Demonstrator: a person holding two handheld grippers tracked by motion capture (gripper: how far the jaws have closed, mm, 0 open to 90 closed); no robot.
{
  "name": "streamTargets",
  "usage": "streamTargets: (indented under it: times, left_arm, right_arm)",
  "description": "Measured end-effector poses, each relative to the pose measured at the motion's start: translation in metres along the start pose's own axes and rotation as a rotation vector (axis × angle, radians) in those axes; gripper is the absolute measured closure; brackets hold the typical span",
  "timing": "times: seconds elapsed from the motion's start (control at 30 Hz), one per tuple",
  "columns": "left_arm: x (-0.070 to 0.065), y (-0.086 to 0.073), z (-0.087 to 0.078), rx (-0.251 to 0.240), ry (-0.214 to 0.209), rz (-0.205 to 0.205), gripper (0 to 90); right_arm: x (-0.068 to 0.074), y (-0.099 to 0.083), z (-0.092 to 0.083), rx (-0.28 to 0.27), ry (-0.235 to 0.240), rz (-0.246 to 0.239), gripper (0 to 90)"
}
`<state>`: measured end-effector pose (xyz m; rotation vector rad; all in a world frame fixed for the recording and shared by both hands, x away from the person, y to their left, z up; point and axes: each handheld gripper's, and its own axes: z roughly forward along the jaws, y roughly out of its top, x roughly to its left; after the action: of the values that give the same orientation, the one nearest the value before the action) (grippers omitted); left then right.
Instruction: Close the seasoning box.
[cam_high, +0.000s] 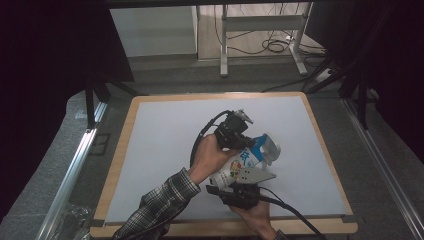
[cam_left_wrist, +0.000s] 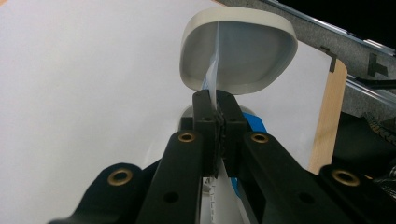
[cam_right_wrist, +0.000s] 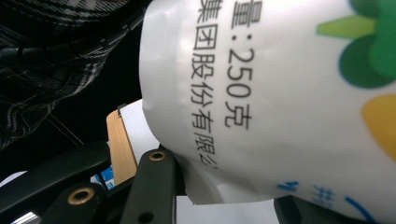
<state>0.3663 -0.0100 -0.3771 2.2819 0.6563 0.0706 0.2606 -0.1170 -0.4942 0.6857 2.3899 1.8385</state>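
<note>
A white pouch with blue and coloured print is held tilted over the white mat, between both hands. My left gripper comes from the upper left. In the left gripper view it is shut on a thin translucent flap of the pouch, with the pouch's grey oval end just beyond. My right gripper is below the pouch, near the front edge. In the right gripper view its jaws close on the pouch's lower body, which carries black printed characters.
The white mat lies on a table with a wooden rim. A plaid sleeve enters from the bottom left. Metal rails flank the table; desk legs and cables stand beyond the far edge.
</note>
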Motion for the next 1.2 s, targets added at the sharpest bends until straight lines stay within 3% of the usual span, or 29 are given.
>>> streamTargets:
  times: [1.2]
  left_arm:
    - [-0.0013, 0.0043, 0.0001, 0.024, 0.0, 0.008, 88.6]
  right_arm:
    - [0.0028, 0.002, 0.0, -0.01, -0.005, -0.005, 66.5]
